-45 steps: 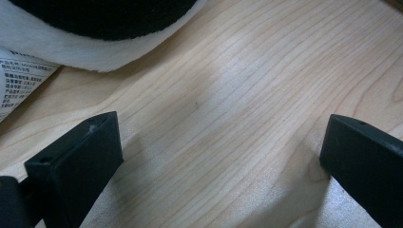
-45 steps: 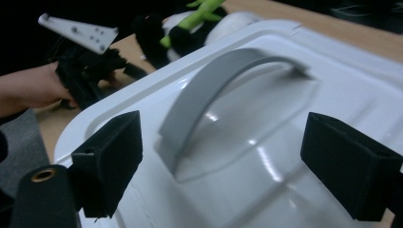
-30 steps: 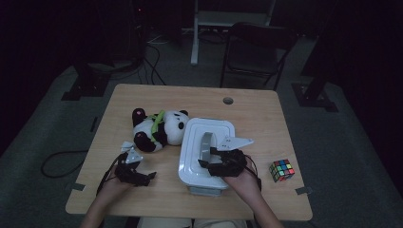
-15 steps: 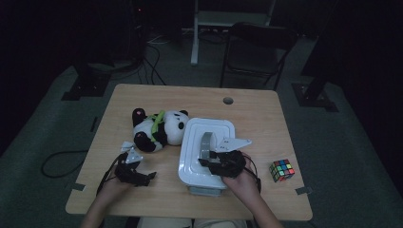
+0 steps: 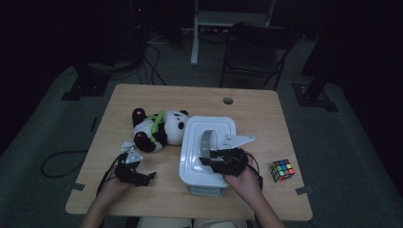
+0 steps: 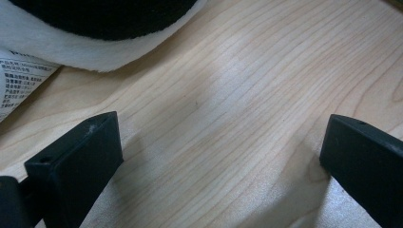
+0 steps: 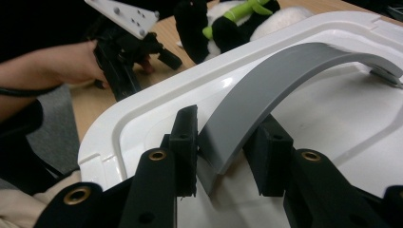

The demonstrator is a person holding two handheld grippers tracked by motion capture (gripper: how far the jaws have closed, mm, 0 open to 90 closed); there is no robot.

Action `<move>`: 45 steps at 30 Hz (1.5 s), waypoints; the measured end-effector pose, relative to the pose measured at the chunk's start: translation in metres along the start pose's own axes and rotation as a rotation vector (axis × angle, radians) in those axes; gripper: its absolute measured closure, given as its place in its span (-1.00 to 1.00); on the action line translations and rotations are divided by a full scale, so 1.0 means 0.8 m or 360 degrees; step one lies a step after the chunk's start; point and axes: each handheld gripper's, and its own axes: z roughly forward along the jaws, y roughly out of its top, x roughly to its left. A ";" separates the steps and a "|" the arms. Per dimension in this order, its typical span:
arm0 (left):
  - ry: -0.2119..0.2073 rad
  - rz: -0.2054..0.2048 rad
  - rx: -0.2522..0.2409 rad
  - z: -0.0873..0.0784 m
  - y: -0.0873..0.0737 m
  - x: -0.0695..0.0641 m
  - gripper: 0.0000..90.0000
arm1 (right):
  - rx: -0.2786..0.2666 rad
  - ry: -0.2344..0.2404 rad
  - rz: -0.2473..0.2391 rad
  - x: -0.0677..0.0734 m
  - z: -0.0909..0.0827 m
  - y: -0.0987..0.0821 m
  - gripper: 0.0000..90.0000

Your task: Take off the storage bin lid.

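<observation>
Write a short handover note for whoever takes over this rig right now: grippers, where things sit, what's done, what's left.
Right gripper: jaws have just been closing around the grey handle of the white box lid; whether the pads press yet is unclear.
Left gripper: open, empty, resting on the table near the plush panda.
Done: handle reached. Left: probably firm the grip and lift; the lid is not yet raised.

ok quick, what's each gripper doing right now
Left gripper: open, nothing held, over the table.
Right gripper: just closed on the grey handle of the white lid.
</observation>
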 end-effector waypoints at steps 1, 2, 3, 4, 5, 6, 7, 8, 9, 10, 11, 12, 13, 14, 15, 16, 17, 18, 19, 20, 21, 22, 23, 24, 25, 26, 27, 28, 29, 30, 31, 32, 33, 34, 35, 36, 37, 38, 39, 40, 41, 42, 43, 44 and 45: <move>0.0000 -0.0001 -0.0001 0.000 0.000 0.000 -0.98 | 0.0001 -0.0004 0.0000 0.000 -0.002 0.001 0.47; 0.0000 0.0000 0.0000 0.000 0.000 0.000 -0.98 | 0.0000 -0.0016 -0.0003 0.000 -0.003 0.002 0.47; 0.0000 0.0000 0.0000 0.000 0.000 0.000 -0.98 | -0.0002 -0.0023 -0.0006 -0.001 -0.004 0.002 0.47; -0.0001 0.0000 0.0000 0.000 0.000 0.000 -0.98 | -0.0006 -0.0026 0.0002 -0.002 -0.006 0.003 0.48; -0.0001 0.0000 0.0000 0.000 0.000 0.000 -0.98 | -0.0011 -0.0031 0.0003 -0.004 -0.008 0.003 0.48; -0.0001 0.0000 0.0001 0.000 0.000 0.000 -0.98 | -0.0018 -0.0043 0.0004 -0.005 -0.009 0.004 0.48; -0.0002 0.0000 0.0002 0.000 0.000 0.000 -0.98 | -0.0025 -0.0046 0.0009 -0.007 -0.011 0.004 0.49; -0.0002 -0.0001 0.0002 0.000 0.000 0.000 -0.98 | -0.0032 -0.0050 0.0013 -0.008 -0.013 0.005 0.50; -0.0001 -0.0002 -0.0002 0.000 0.000 0.000 -0.98 | -0.0044 -0.0061 0.0019 -0.010 -0.016 0.006 0.51; 0.0001 -0.0001 -0.0004 0.000 0.000 0.000 -0.98 | -0.0052 -0.0067 0.0019 -0.012 -0.018 0.006 0.51; 0.0000 -0.0005 -0.0006 0.000 0.000 0.000 -0.98 | -0.0064 -0.0073 0.0029 -0.013 -0.020 0.007 0.52; -0.0001 -0.0005 -0.0004 0.000 0.000 0.000 -0.98 | -0.0074 -0.0077 0.0035 -0.015 -0.023 0.008 0.53; -0.0001 -0.0006 -0.0005 0.000 0.000 0.000 -0.98 | -0.0082 -0.0090 0.0035 -0.017 -0.026 0.009 0.55; -0.0001 -0.0007 -0.0005 0.000 0.000 0.000 -0.98 | -0.0090 -0.0096 0.0038 -0.019 -0.027 0.010 0.57; -0.0001 -0.0007 -0.0005 0.000 0.000 0.000 -0.98 | -0.0090 -0.0096 0.0038 -0.019 -0.027 0.010 0.57; -0.0001 -0.0004 -0.0002 0.000 0.000 0.000 -0.98 | -0.0095 -0.0098 0.0048 -0.020 -0.029 0.011 0.59; -0.0002 -0.0005 -0.0002 0.000 0.000 0.000 -0.98 | -0.0125 -0.0103 0.0070 -0.028 -0.034 0.013 0.64; -0.0002 -0.0007 -0.0005 0.000 0.000 0.000 -0.98 | -0.0137 -0.0108 0.0082 -0.031 -0.036 0.014 0.65; -0.0002 -0.0002 0.0000 0.000 0.000 0.000 -0.98 | -0.0145 -0.0113 0.0094 -0.035 -0.038 0.015 0.65; -0.0002 -0.0003 0.0000 0.000 0.000 0.000 -0.98 | -0.0151 -0.0114 0.0104 -0.039 -0.040 0.017 0.65; -0.0002 -0.0002 0.0000 0.000 0.000 0.000 -0.98 | -0.0161 -0.0117 0.0117 -0.043 -0.041 0.018 0.65; -0.0002 -0.0003 0.0001 0.000 0.000 0.000 -0.98 | -0.0169 -0.0118 0.0127 -0.048 -0.043 0.019 0.65; -0.0001 -0.0001 0.0000 0.000 0.000 0.000 -0.98 | -0.0174 -0.0121 0.0138 -0.052 -0.044 0.020 0.65; 0.0000 0.0000 0.0001 0.000 0.000 0.000 -0.98 | -0.0182 -0.0132 0.0146 -0.057 -0.045 0.022 0.65; 0.0000 -0.0001 0.0000 0.000 0.000 0.000 -0.98 | -0.0185 -0.0138 0.0155 -0.061 -0.046 0.023 0.65; 0.0000 0.0000 0.0000 0.000 0.000 0.000 -0.98 | -0.0191 -0.0150 0.0164 -0.066 -0.048 0.025 0.65; 0.0000 0.0000 0.0000 0.000 0.000 0.000 -0.98 | -0.0191 -0.0150 0.0164 -0.066 -0.048 0.025 0.65; 0.0000 0.0000 0.0000 0.000 0.000 0.000 -0.98 | -0.0202 -0.0160 0.0175 -0.071 -0.050 0.026 0.65; 0.0000 0.0000 0.0001 0.000 0.000 0.000 -0.98 | -0.0220 -0.0180 0.0201 -0.083 -0.054 0.029 0.66; 0.0000 -0.0001 0.0000 0.000 0.000 0.000 -0.98 | -0.0222 -0.0192 0.0210 -0.087 -0.056 0.030 0.66; 0.0001 0.0000 -0.0001 0.000 0.000 0.000 -0.98 | -0.0229 -0.0205 0.0220 -0.092 -0.057 0.031 0.66; 0.0001 0.0001 -0.0001 0.000 0.000 0.000 -0.98 | -0.0235 -0.0217 0.0230 -0.097 -0.059 0.031 0.66; 0.0001 0.0000 -0.0002 0.000 0.000 0.000 -0.98 | -0.0244 -0.0231 0.0243 -0.103 -0.061 0.032 0.66; 0.0001 0.0001 -0.0001 0.000 0.000 0.000 -0.98 | -0.0247 -0.0240 0.0254 -0.107 -0.063 0.032 0.66; 0.0001 0.0000 -0.0001 0.000 0.000 0.000 -0.98 | -0.0254 -0.0258 0.0262 -0.114 -0.065 0.032 0.66; 0.0000 0.0000 0.0001 0.000 0.000 0.000 -0.98 | -0.0259 -0.0274 0.0274 -0.120 -0.067 0.032 0.66; 0.0001 0.0001 0.0000 0.000 0.000 0.000 -0.98 | -0.0264 -0.0289 0.0290 -0.126 -0.069 0.032 0.66; 0.0002 0.0002 -0.0001 0.000 0.000 0.000 -0.98 | -0.0270 -0.0309 0.0302 -0.133 -0.071 0.032 0.66; 0.0002 0.0002 -0.0001 0.000 0.000 0.000 -0.98 | -0.0270 -0.0309 0.0302 -0.133 -0.071 0.032 0.66; 0.0002 -0.0003 -0.0005 0.000 0.000 0.000 -0.98 | -0.0272 -0.0329 0.0312 -0.139 -0.072 0.032 0.67; 0.0002 -0.0002 -0.0004 0.000 0.000 0.000 -0.98 | -0.0275 -0.0364 0.0344 -0.151 -0.075 0.031 0.67; 0.0001 -0.0004 -0.0007 0.000 0.000 0.000 -0.98 | -0.0277 -0.0378 0.0360 -0.157 -0.076 0.031 0.67; 0.0001 0.0003 -0.0001 0.000 0.000 0.000 -0.98 | -0.0282 -0.0398 0.0377 -0.164 -0.077 0.029 0.67; 0.0002 0.0002 -0.0001 0.000 0.000 0.000 -0.98 | -0.0282 -0.0419 0.0392 -0.172 -0.077 0.028 0.67; 0.0002 0.0002 -0.0001 0.000 0.000 0.000 -0.98 | -0.0282 -0.0419 0.0392 -0.172 -0.077 0.028 0.67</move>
